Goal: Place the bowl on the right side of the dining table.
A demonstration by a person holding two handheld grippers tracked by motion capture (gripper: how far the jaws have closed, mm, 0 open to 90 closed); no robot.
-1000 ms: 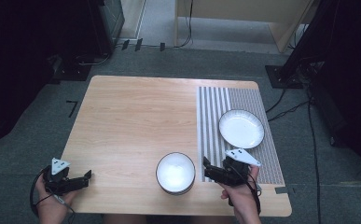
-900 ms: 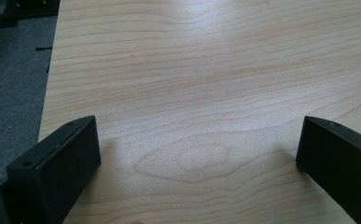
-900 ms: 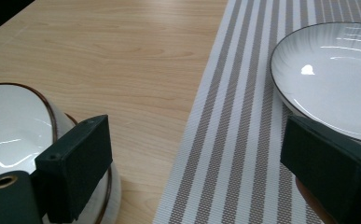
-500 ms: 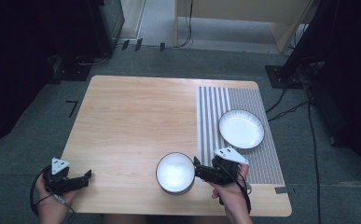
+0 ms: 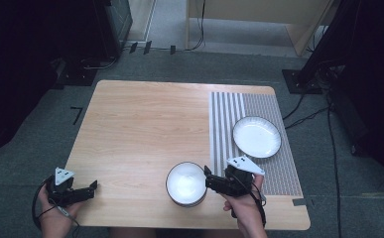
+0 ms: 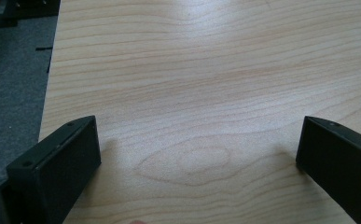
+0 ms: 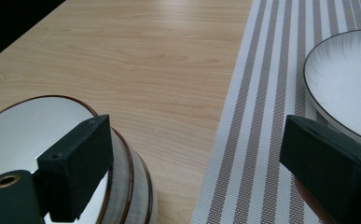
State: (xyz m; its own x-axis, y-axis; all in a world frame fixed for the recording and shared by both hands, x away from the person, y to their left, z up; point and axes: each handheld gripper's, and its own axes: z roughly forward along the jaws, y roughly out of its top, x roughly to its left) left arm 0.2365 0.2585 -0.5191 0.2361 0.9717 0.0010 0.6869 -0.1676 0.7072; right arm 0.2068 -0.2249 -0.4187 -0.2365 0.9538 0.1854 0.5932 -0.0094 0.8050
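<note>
From the high view, the right tongs [image 5: 207, 178] are seen just beside the right edge of a white bowl [image 5: 186, 183] with a brown rim, which stands near the front edge of the tabletop [image 5: 145, 129]. The left tongs [image 5: 93, 187] are held at the front left corner, well apart from the bowl.

What cannot be made out from above is given by the right gripper view: the jaws are spread wide and released, one jaw lying over the bowl's [image 7: 38, 126] rim and the other out over the striped mat [image 7: 257, 116], with nothing pressed between them. Whether the jaw touches the rim cannot be told. The bowl's banded outer wall is also shown there, and part of a white plate [image 7: 346, 79] with a dark rim.

In the left gripper view the left tongs [image 6: 197, 140] are shown released above bare light wood.

The plate [image 5: 256, 136] is set on the mat [image 5: 229, 114], which covers the right part of the tabletop. A grey carpeted floor [image 5: 328, 148] with cables, dark stands and a wooden cabinet [image 5: 249, 15] surrounds it.
</note>
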